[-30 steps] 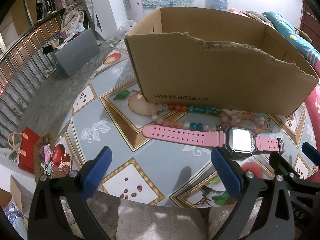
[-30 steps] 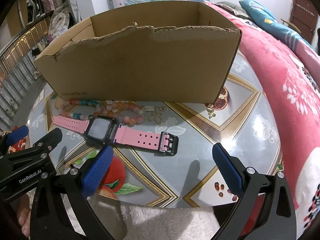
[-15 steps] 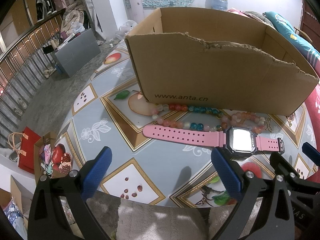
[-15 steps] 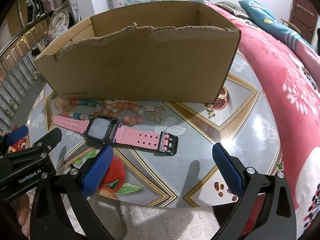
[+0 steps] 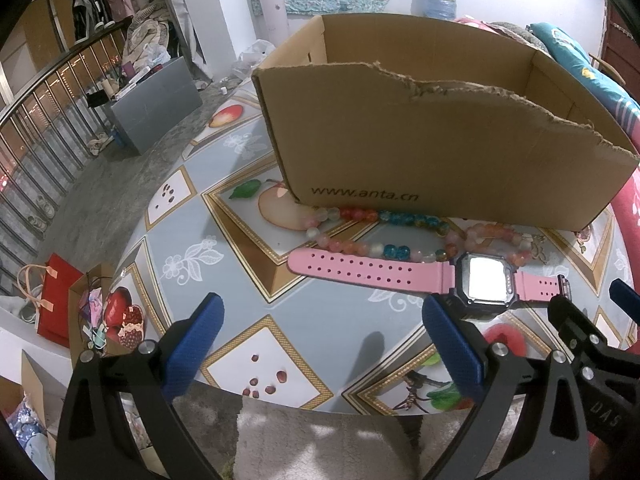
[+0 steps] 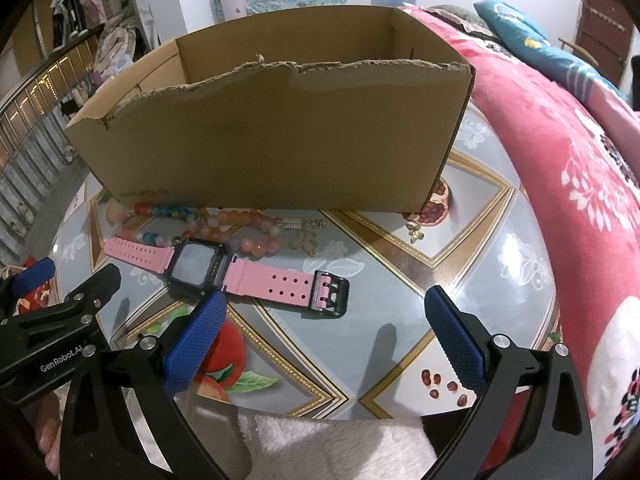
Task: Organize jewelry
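Almost nothing is seen to have changed vs. a second ago: in the right wrist view the pink watch (image 6: 224, 270) sits a touch lower and nearer, so a slight advance of that gripper is suggested. No item has been lifted; the task is judged to be at its very start.

The round table (image 5: 224, 280), covered w/ a fruit-print cloth, is taken up at its far side by a torn cardboard box (image 5: 436, 152). A red floral blanket (image 6: 560, 168) is seen at right, a railing (image 5: 44, 128) and clutter at far left.

Just in front of the box a beaded necklace (image 5: 360, 246) is laid, touching the watch strap. A small gold pendant and chain (image 6: 306, 236) is seen beside the beads, though its form is not clearly made out.

The left gripper (image 5: 320, 344) and right gripper (image 6: 320, 336) are held near the table's near edge, jaws spread wide, nothing grasped. Approx. the watch is nearest to both.
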Demonstrator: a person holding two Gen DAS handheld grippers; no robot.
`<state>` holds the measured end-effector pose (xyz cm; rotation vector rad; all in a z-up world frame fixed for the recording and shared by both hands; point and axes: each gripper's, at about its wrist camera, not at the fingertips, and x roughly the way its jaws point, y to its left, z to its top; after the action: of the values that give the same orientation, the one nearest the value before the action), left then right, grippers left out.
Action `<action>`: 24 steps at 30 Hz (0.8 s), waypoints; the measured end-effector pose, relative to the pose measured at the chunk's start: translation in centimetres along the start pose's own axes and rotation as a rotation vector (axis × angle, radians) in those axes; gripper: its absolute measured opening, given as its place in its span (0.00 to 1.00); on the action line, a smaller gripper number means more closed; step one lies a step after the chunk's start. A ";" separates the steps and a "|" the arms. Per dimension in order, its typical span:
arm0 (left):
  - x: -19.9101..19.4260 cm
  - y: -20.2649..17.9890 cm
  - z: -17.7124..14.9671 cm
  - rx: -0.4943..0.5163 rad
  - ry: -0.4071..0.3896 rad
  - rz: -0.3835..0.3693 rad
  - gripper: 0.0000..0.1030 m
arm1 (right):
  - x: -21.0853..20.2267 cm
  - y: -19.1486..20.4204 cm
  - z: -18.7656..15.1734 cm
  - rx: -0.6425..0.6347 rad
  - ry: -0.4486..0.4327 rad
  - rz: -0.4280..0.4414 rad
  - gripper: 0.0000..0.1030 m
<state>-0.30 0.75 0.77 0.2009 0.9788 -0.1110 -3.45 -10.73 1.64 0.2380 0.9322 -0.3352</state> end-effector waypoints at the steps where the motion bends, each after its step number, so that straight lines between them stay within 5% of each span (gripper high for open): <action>1: 0.0 0.0 0.0 0.000 0.000 0.001 0.94 | 0.0 0.0 0.1 0.000 -0.001 0.000 0.92; 24: 1.9 1.2 -1.3 0.038 0.041 0.017 0.94 | 0.5 -0.3 -1.0 -0.056 0.004 -0.035 0.92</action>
<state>-0.12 2.17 -1.38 0.2468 1.0167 -0.1106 -3.97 -10.73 0.64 0.1715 0.9493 -0.3406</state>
